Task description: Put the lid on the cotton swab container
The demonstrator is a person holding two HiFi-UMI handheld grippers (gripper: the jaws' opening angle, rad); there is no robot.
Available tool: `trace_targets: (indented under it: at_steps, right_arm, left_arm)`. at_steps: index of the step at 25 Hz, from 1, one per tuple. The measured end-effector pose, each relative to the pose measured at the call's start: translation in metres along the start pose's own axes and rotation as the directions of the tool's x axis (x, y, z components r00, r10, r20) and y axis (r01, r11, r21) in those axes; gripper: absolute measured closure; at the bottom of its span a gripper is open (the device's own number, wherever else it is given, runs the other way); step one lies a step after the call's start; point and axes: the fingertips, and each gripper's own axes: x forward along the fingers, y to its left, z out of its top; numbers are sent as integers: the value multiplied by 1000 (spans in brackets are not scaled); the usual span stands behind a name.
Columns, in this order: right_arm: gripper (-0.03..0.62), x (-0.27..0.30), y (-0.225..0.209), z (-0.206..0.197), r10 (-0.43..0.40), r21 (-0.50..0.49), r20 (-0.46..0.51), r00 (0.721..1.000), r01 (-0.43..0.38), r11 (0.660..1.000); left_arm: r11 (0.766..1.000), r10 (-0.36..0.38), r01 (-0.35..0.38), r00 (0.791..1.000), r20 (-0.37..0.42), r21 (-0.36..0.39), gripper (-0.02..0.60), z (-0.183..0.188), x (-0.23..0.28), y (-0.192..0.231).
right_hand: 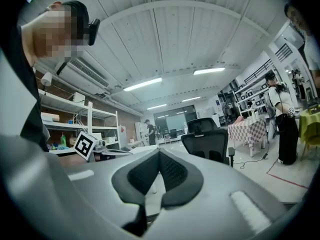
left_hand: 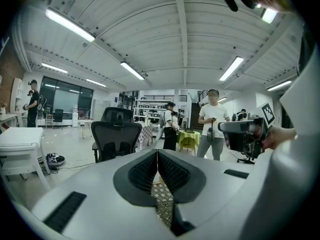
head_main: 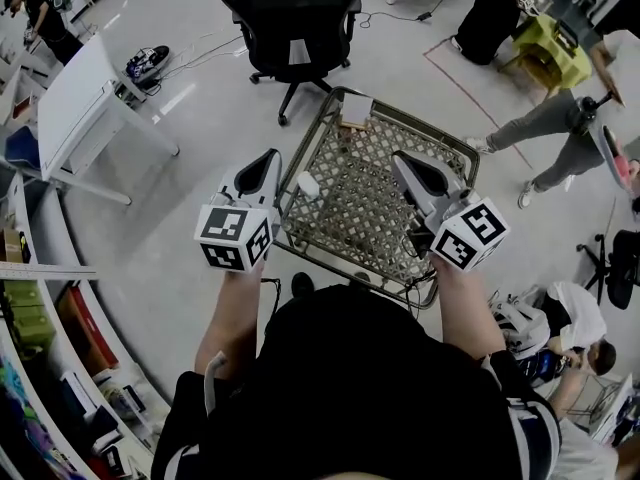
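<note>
A wide workshop floor (head_main: 190, 98) is seen, with a small lattice table (head_main: 372, 230) at its centre and a black office chair (head_main: 292, 18) beyond it at 12 o'clock.

Two pale things are carried on the lattice top. A small white rounded piece (head_main: 308, 185) lies close to the rim at 9 o'clock, and a pale squarish item (head_main: 356, 109) lies at the 12 o'clock edge, well apart from it. Which is the cotton swab container and which is the lid cannot be made out at this size.

The left gripper (head_main: 268, 159) is held just beside the rounded piece, and the right gripper (head_main: 400, 158) over the 3 o'clock side. Each pair of jaws is pressed together with nothing between them, as shown in the left gripper view (left_hand: 157, 152) and the right gripper view (right_hand: 159, 152). Both views are pointed out into the room rather than down at the table.

The main risk is judged to be the rounded piece being nudged off the near rim by the closed left jaws, since it looks light and is set at the edge. A tilted seat on the openwork top could also be caused, and a wrong pairing if the parts are mistaken.
</note>
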Motion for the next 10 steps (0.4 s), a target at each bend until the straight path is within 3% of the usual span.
trace_targets:
  at_steps: [10]
  right_arm:
    - [585,2,3,-11,2,10,-15,1000,-2,1000]
  left_arm:
    - [1000,-11,11,1000,-16,0,574,-10,0,-3]
